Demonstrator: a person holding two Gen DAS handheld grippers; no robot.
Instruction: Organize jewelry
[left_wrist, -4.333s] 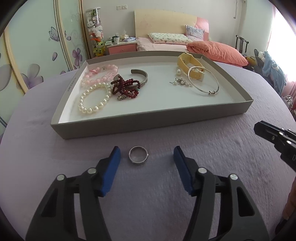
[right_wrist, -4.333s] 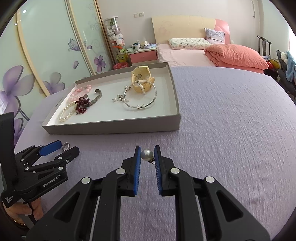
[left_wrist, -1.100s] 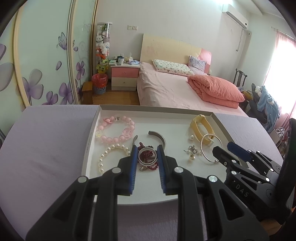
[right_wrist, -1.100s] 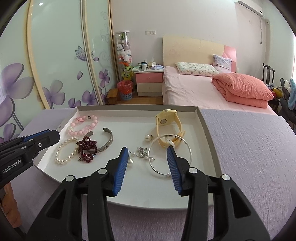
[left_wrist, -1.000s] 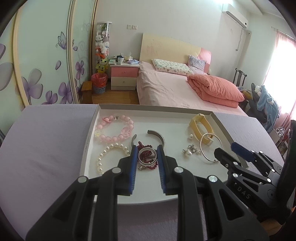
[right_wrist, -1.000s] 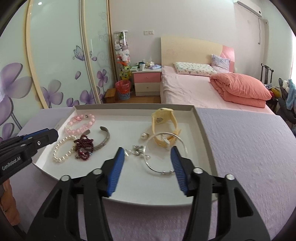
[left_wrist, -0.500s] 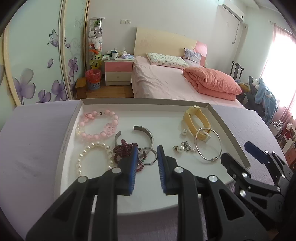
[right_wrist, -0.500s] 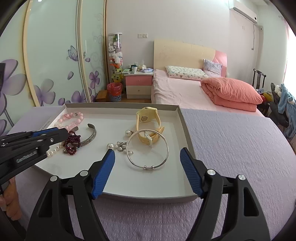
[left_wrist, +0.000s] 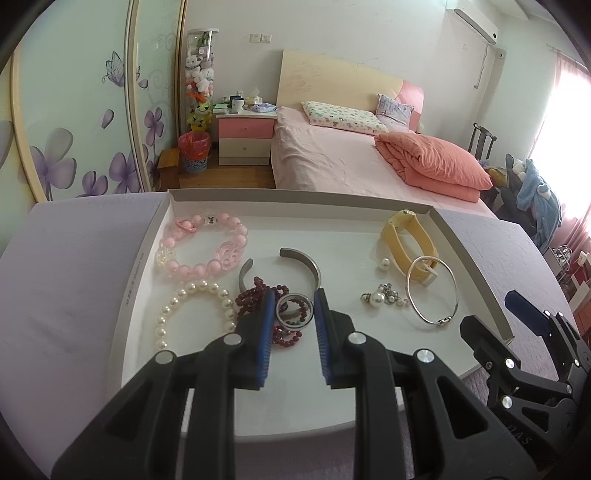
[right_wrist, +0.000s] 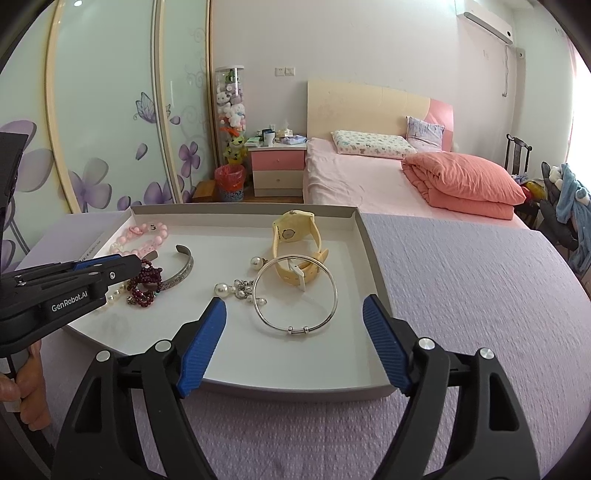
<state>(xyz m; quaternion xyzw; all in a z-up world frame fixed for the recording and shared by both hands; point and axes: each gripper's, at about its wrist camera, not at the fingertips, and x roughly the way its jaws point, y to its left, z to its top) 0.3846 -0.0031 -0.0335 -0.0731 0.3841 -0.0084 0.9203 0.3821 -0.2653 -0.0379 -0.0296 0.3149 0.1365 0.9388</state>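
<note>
- My right gripper (right_wrist: 293, 343) is spread wide over the near edge of the grey tray (right_wrist: 373, 254).
- Between my blue pads (right_wrist: 201, 345) lies the silver bangle (right_wrist: 295, 295), overlapping the yellow watch (right_wrist: 295, 251).
- Pearl earrings (right_wrist: 238, 288) lie just left of the bangle.
- My left gripper (right_wrist: 135, 264) hovers over the red bead bracelet (right_wrist: 146, 286), beside the silver cuff (right_wrist: 181, 269).
</note>
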